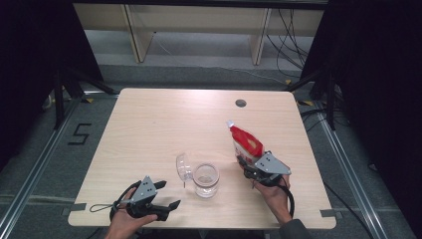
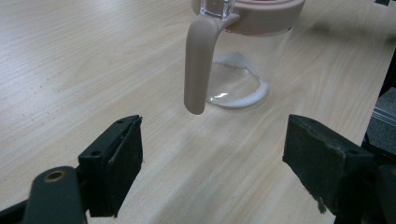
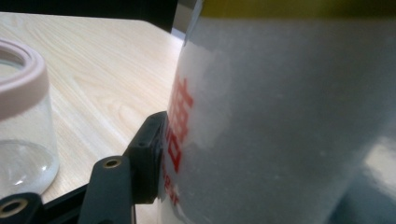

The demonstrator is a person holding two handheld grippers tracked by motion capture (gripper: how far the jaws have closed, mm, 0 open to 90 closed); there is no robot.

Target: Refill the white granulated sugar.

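Two grippers work: right gripper clamps the red-and-white bag; left gripper stands wide open near the glass jar.

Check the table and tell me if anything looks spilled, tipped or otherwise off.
Nothing is spilled. The glass jar stands upright with its lid swung open, a thin white layer on its bottom. The red and white pouch is tilted, not standing, because the right gripper is clamped on it. The left gripper is open, apart from the jar.
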